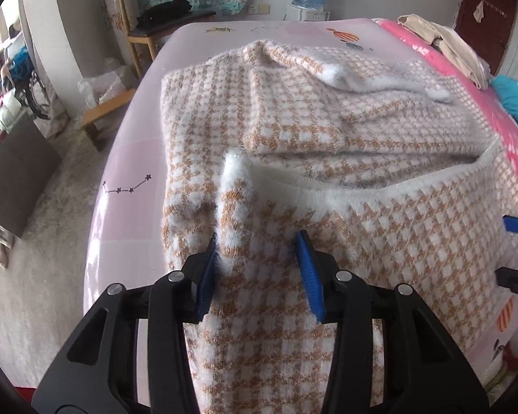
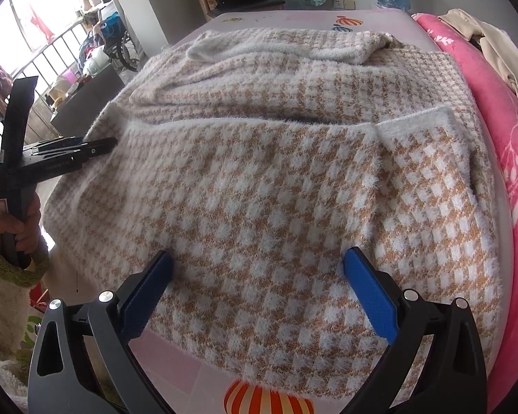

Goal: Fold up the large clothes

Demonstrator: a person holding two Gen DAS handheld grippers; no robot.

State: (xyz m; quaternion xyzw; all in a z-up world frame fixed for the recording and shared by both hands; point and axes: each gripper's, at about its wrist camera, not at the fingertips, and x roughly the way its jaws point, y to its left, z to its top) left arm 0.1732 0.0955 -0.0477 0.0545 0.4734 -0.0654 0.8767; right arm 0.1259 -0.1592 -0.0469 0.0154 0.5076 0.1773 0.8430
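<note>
Pink printed bedsheet (image 2: 190, 372) underneath. Fuzzy orange-and-white checked knit garment (image 2: 259, 189) spread across it, hem at 6 o'clock. Left gripper (image 1: 259, 252) straddles a raised fold, pads not clamped. Right gripper (image 2: 259, 269) released above cloth.

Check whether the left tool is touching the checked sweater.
Touching. In the left wrist view, the left tool straddles a raised fold of the checked sweater, its left pad pressing the fuzzy white edge.
</note>
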